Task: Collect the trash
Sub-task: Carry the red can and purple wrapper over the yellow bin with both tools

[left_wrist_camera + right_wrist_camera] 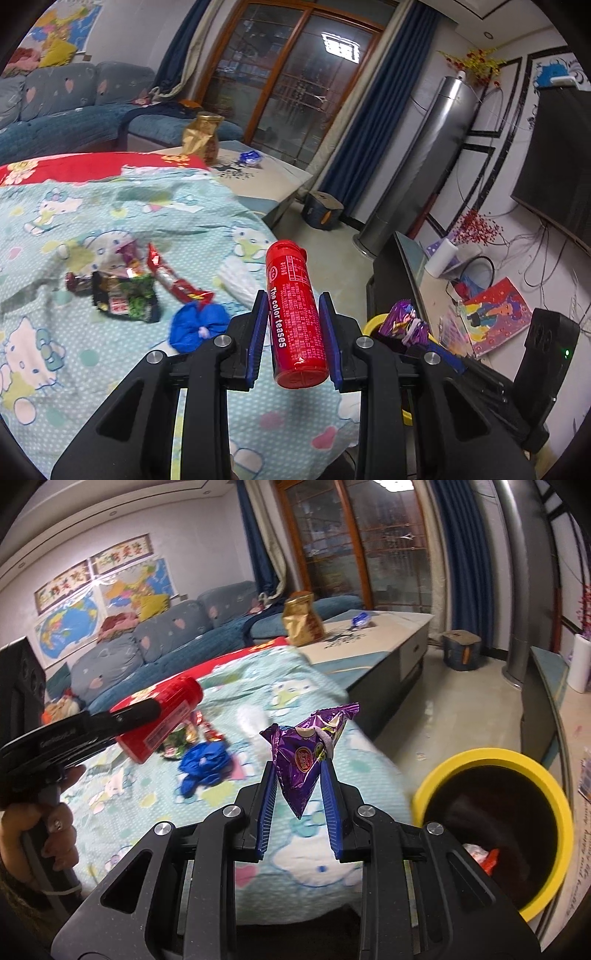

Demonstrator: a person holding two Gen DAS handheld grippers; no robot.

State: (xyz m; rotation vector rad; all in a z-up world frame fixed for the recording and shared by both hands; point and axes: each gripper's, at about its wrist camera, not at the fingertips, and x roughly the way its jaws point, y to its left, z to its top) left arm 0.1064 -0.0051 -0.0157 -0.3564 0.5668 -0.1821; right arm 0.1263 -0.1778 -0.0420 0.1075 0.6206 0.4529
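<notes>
trash in hand: a red plastic bottle (297, 314) printed "the color teases" sits between the pads of the left gripper (293, 325), and a purple snack wrapper (314, 753) is pinched in the right gripper (299, 794).
bottle axis: its long axis runs along the fingers, cap end pointing forward and away from the handle, flat base toward the camera; it is lifted clear of the bedspread.
wrapper axis: crumpled into a cone, narrow tip hanging down between the jaws, wide crimped end up and leaning right.
left claw: closed part way, both blue pads against the bottle's sides.
right claw: narrowed on the wrapper's lower half, pads converging at the tips.
step: carrying, by the look of it; both pieces are picked and not yet dropped.
bin: a yellow-rimmed trash can (480, 757) stands just right of the right gripper, beside the bed, some scraps already inside.
next move: likely swing the wrapper over the rim and release, then bring the bottle across; the bottle needs tipping so it falls in endwise.
still left: a blue crumpled glove (195, 325), a red wrapper (177, 282) and a dark snack packet (125, 299) lie on the hello kitty bedspread (55, 229).
</notes>
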